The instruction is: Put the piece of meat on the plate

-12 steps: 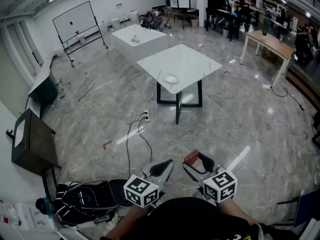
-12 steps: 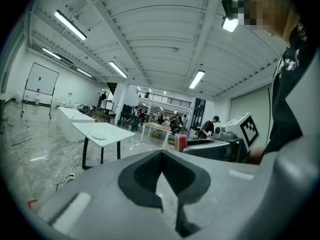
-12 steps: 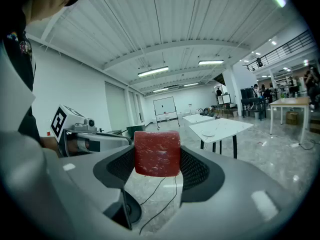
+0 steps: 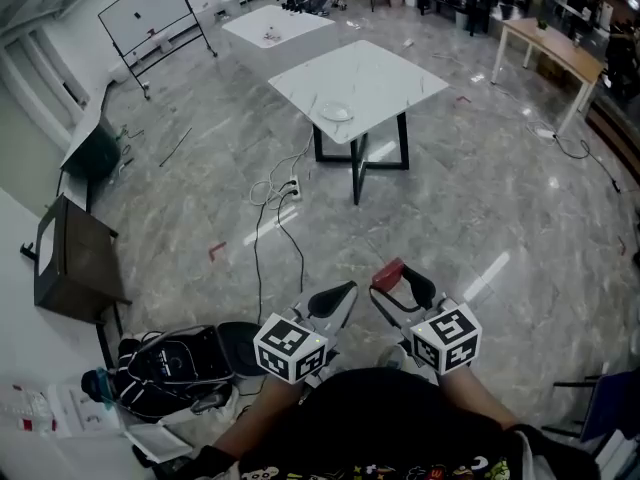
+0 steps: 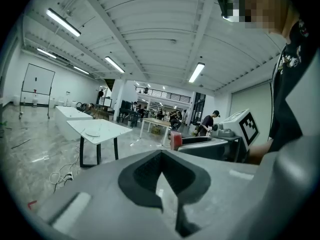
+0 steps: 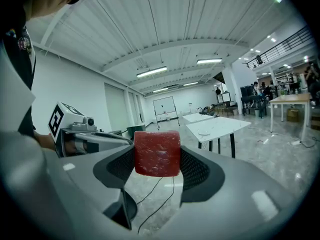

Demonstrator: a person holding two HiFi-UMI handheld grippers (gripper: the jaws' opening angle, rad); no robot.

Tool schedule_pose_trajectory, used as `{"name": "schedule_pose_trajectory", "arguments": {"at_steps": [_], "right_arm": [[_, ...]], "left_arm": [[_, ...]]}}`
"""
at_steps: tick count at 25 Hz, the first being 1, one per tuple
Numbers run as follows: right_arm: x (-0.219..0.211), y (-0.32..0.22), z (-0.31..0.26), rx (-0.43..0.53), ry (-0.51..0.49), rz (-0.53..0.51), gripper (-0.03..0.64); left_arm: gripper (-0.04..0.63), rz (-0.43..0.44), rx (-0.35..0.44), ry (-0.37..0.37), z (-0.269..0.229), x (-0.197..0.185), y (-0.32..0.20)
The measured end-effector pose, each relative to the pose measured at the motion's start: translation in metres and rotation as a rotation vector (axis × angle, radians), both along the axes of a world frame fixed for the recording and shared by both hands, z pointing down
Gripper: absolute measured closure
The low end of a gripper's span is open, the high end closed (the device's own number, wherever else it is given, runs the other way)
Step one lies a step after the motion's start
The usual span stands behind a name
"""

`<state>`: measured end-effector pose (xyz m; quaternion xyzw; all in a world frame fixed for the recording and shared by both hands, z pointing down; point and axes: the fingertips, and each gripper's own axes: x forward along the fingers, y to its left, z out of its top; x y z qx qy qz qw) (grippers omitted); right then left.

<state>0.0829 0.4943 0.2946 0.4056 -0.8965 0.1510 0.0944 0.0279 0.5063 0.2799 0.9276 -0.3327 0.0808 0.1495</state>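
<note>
The piece of meat (image 6: 157, 153), a dark red block, is clamped between the black pads of my right gripper (image 6: 157, 159). In the head view the meat (image 4: 388, 271) sits at the tip of the right gripper (image 4: 395, 286), low over the floor near the person's body. My left gripper (image 4: 332, 301) hangs beside it with its jaws together and nothing in them; its tip (image 5: 161, 154) shows closed. A small white plate (image 4: 337, 113) lies near the front edge of a white marble table (image 4: 375, 68), far ahead of both grippers. The plate (image 6: 203, 132) is also in the right gripper view.
Cables and a power strip (image 4: 283, 190) trail across the grey floor between me and the table. A black backpack (image 4: 170, 363) lies at lower left beside a dark cabinet (image 4: 75, 263). A second white table (image 4: 270, 26), a whiteboard (image 4: 145, 13) and a wooden table (image 4: 555, 53) stand farther off.
The head view has tipped and shifted, so the table sits higher in the frame. Both grippers keep the same pose side by side, and the meat stays in the right one.
</note>
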Motion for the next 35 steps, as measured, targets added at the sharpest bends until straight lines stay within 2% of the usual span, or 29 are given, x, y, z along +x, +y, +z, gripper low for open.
{"name": "schedule_pose_trajectory", "arguments": {"at_steps": [9,14,25,35], "right_arm": [[0.075,-0.025,0.028,-0.052,-0.022,-0.017,0.313],[0.093,-0.047,0.035,-0.060,-0.041,-0.026,0.313],[0.080,-0.118,0.042,-0.079,-0.012,-0.030,0.312],[0.040,-0.207,0.039,-0.097,0.031,-0.007,0.313]], "left_arm": [[0.594,-0.025,-0.060,-0.030,0.029,0.073,-0.027],[0.594,-0.033,-0.074,-0.046,0.038,0.091,-0.041],[0.594,-0.042,-0.092,-0.022,0.048,0.074,-0.116],[0.594,-0.034,-0.117,0.022,0.049,0.030,-0.205]]}}
